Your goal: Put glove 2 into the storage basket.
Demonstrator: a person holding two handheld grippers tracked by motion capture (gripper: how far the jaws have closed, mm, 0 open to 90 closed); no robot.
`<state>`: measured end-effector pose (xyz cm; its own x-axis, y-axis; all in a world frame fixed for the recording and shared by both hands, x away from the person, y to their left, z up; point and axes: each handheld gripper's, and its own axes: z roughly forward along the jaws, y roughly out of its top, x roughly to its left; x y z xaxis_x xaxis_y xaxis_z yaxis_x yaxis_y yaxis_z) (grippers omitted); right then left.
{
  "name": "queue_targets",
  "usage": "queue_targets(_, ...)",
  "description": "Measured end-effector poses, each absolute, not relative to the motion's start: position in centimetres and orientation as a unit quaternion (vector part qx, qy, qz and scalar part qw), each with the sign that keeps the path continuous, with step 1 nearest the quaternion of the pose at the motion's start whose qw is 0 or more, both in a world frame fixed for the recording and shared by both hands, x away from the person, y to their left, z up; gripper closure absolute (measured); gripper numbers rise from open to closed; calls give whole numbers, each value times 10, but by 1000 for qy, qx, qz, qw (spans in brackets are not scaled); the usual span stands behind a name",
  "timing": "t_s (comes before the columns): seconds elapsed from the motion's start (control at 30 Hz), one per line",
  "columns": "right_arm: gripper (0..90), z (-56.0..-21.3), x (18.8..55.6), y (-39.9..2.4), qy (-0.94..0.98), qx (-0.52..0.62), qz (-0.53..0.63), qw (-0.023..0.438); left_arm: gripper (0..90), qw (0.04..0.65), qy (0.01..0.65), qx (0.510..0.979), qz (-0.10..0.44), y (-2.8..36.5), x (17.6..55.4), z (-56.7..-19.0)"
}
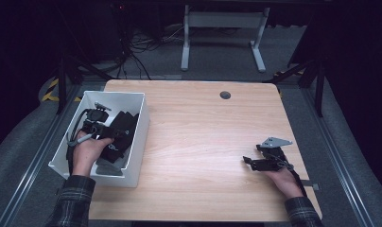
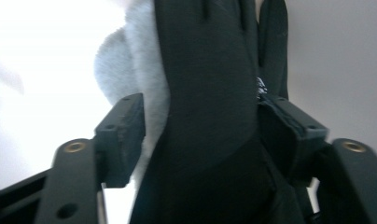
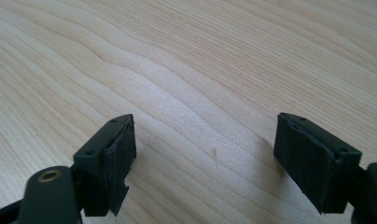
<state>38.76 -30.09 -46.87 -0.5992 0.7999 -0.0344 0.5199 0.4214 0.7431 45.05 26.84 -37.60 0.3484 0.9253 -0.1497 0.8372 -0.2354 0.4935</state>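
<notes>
The black fabric glove already lay inside the white plastic bin, left gripper spread loosely around it, right gripper gaped empty well outside it

Plaid flannel sleeves on both forearms. Black two-jaw grippers, brass-ringed screw holes, grey three-cornered plate on the right one.
</notes>
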Motion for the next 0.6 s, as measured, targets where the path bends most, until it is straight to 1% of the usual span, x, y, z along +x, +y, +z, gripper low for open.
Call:
queue_targets(0.07, 215, -469, 388, -301, 820, 402, 357, 196, 285, 258, 565, 778, 93, 272, 449, -370)
queue_targets(0.17, 215, -469, 388, -301, 820, 403, 357, 196, 269, 270, 561, 775, 103, 274, 446, -361)
queue_targets(0.43, 215, -469, 388, -301, 820, 402, 357, 196, 258, 309, 536, 778, 106, 267, 438, -341)
queue_targets(0.6, 214, -469, 387, -301, 820, 403, 357, 196, 255, 335, 504, 789, 105, 251, 434, -327)
